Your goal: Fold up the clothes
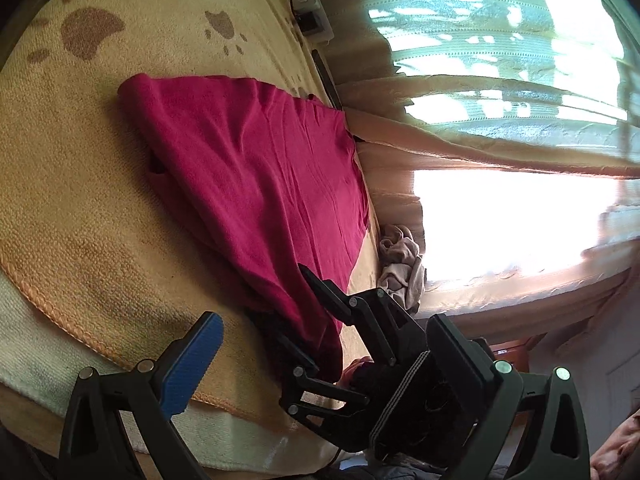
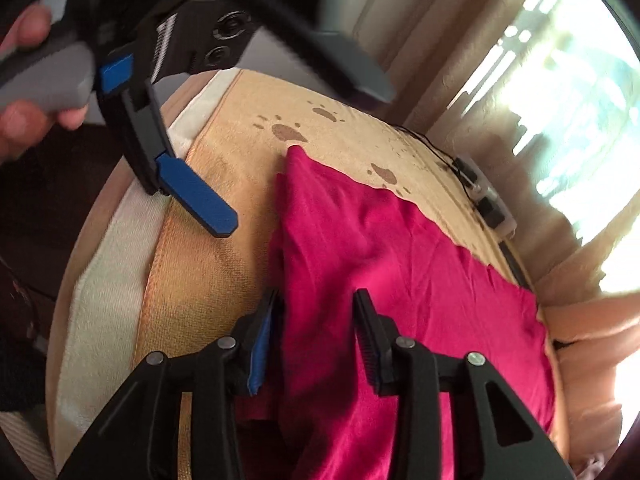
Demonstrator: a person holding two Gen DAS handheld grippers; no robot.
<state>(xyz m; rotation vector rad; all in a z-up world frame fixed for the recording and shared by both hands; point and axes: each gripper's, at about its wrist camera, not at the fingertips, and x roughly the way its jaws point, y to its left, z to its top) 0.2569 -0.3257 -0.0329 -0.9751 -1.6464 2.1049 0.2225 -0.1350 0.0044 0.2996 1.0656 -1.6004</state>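
Right wrist view shows your right gripper (image 2: 316,336) straddling, jaws apart, the near edge of the soft, light magenta garment (image 2: 384,264) lying along the bed's (image 2: 200,280) window-side edge; pinch that doubled hem, left gripper (image 1: 320,344) unclenched.

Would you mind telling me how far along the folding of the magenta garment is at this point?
Partly done: the magenta fabric garment lies on the tan paw-print blanket, apparently doubled over along one edge. In hand: the right gripper straddles its near edge, jaws apart. The left gripper hovers open, holding nothing. Left: further folds, since the garment is still broad and wrinkled.
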